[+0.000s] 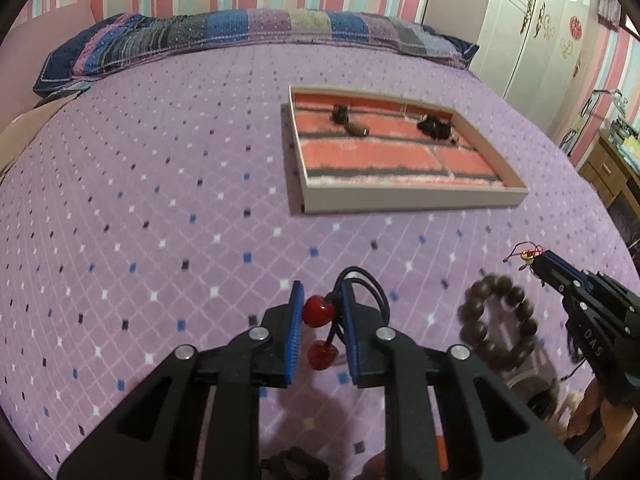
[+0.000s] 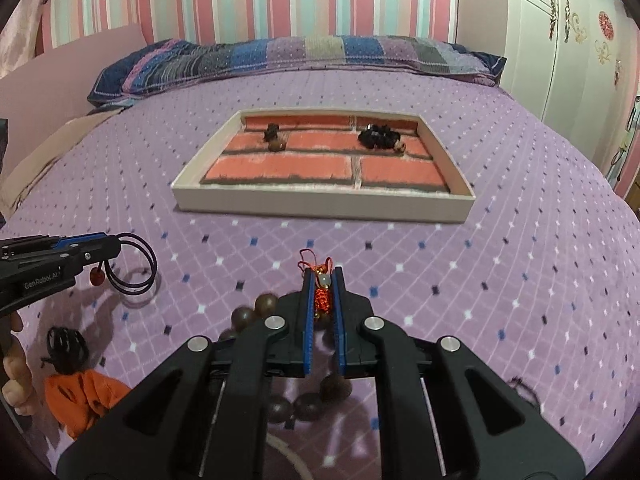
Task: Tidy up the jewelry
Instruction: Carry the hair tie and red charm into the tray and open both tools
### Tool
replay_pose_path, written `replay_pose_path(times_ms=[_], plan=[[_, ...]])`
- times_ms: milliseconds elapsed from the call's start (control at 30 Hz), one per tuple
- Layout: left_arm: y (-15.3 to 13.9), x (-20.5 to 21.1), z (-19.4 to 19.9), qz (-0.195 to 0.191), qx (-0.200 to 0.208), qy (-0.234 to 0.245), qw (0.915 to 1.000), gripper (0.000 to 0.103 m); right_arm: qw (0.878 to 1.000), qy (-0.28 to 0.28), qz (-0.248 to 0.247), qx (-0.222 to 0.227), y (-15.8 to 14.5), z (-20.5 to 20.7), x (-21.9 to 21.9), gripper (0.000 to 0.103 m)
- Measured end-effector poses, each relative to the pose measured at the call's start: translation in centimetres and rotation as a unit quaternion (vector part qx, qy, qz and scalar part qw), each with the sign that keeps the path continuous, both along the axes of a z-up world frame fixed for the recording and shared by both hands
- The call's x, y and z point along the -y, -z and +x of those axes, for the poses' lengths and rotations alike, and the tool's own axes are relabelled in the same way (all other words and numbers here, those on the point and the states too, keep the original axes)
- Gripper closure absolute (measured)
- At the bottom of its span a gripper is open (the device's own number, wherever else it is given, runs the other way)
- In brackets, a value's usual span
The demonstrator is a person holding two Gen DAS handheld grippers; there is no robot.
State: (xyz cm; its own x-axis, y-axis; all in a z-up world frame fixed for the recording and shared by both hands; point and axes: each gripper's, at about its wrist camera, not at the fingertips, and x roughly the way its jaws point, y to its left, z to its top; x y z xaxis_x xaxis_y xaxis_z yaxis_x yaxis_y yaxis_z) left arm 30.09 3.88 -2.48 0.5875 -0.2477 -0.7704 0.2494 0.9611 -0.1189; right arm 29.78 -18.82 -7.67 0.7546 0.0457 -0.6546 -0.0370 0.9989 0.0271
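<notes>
My left gripper (image 1: 320,300) is shut on a black hair tie with red cherry beads (image 1: 318,311) and holds it above the purple bed cover; it also shows in the right wrist view (image 2: 116,246), the tie's loops (image 2: 134,266) hanging from it. My right gripper (image 2: 322,276) is shut on a red knotted cord charm (image 2: 322,294); in the left wrist view (image 1: 538,260) the charm (image 1: 528,257) sticks out of its tips. A brown wooden bead bracelet (image 1: 498,322) lies on the bed under the right gripper. The shallow tray (image 2: 320,202) with a brick-pattern floor holds dark jewelry pieces (image 2: 378,138).
A black hair tie (image 2: 66,342) and an orange cloth piece (image 2: 82,396) lie on the bed at the left. A striped pillow (image 2: 280,56) lies at the head of the bed. A white wardrobe (image 2: 560,32) stands to the right.
</notes>
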Motion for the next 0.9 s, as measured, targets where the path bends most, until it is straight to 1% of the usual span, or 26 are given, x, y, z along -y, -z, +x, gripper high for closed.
replay_pose_path(times_ms=[267,400,533,600,733,900], plan=[[-2.9,1.3,2.5,-0.001,0.021,-0.007,0.9998,0.084,1.000,0.001,-0.003,0.014,-1.6,2.1,1.2,0.094],[-4.6,2.6,4.4,-0.012,0.028,-0.006,0.9995,0.084,1.000,0.001,-0.004,0.021,-2.5,3.7,2.1,0.094],[-5.8,4.5,6.7,0.006,0.047,-0.007,0.9989,0.084,0.999,0.000,-0.018,0.029,-3.6,6.2,3.1,0.094],[-5.7,5.3,8.0,0.013,0.047,-0.008,0.9988,0.084,0.999,0.001,-0.021,0.030,-4.0,7.7,3.8,0.094],[-4.8,6.6,11.5,0.025,0.033,-0.019,0.9990,0.084,0.999,0.006,-0.022,0.028,-4.2,11.4,5.2,0.094],[-3.0,7.4,15.8,0.033,0.016,-0.031,0.9988,0.084,0.999,0.012,-0.027,0.019,-3.3,16.7,6.9,0.094]])
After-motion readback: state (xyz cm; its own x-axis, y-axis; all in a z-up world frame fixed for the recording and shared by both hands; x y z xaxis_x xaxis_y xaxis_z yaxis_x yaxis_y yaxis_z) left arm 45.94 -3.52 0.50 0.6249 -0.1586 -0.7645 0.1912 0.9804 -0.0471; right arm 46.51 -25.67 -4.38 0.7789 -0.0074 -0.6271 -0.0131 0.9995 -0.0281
